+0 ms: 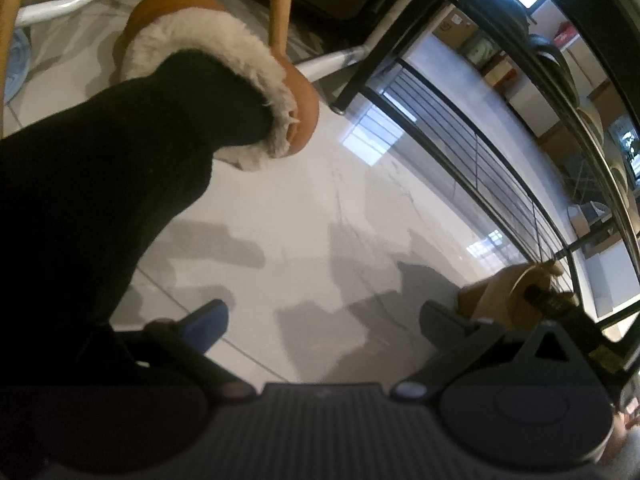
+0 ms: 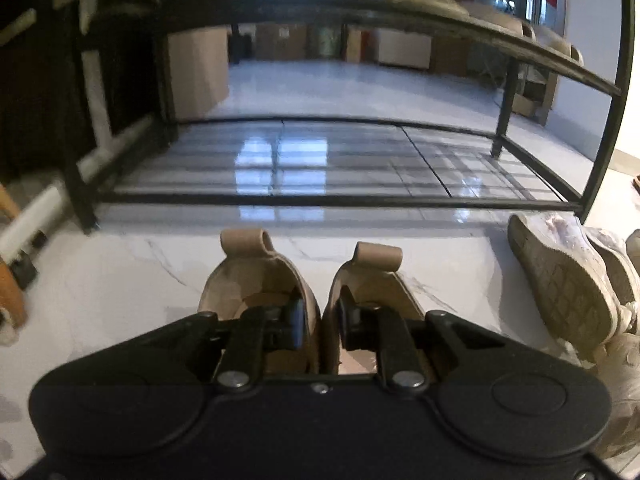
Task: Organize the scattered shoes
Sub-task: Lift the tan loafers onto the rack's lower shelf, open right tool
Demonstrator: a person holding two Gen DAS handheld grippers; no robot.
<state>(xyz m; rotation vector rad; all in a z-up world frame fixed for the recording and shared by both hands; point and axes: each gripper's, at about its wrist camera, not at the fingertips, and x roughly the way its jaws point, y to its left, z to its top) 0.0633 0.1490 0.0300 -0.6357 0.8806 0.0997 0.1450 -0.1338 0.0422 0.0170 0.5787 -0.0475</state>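
Suede tan shoes pinched together by right claw; left claw gapes over glossy marble floor.

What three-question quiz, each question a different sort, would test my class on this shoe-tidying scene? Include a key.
1. True or false: the right gripper is shut on the adjoining walls of the two tan shoes.
2. The left gripper is: A open above the floor; B shut on a slipper; C shut on a chair leg.
3. Fill in: the beige sneaker near the black rack lies on its ____.
Key: 1 true; 2 A; 3 side.
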